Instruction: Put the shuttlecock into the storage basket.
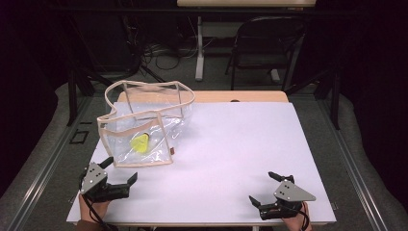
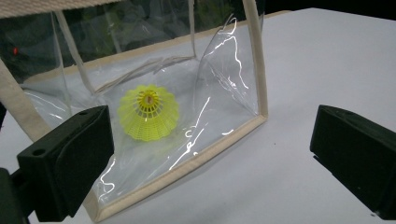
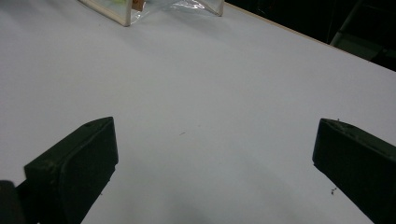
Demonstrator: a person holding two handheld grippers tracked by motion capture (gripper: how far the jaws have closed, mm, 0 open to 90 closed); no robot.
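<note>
Looking down from the high view, we see a clear bag (image 1: 144, 122) with beige trim standing open on the white table (image 1: 231, 144), at about ten o'clock from the table's middle. Inside it, on the bottom, lies a yellow shuttlecock (image 1: 140, 143). Our left gripper (image 1: 119, 169) sits at about seven o'clock, just beside the bag's near corner, jaws spread wide with nothing between them. Our right gripper (image 1: 263, 187) rests at about five o'clock, well apart from the bag, its jaws likewise spread and empty. A dark folding chair (image 1: 262, 43) stands beyond the table at one o'clock.

Along the left gripper view, we look between our two parted black jaws at the bag (image 2: 224, 93), whose trimmed lower edge runs just ahead of them. The shuttlecock (image 2: 148, 113) lies behind the clear wall at about eleven o'clock from the view's middle, skirt toward us, cork end pointing away.

Along the right gripper view, our jaws stand wide over bare table (image 3: 210, 93), and a corner of the bag (image 3: 126, 14) shows at eleven o'clock, far off.
</note>
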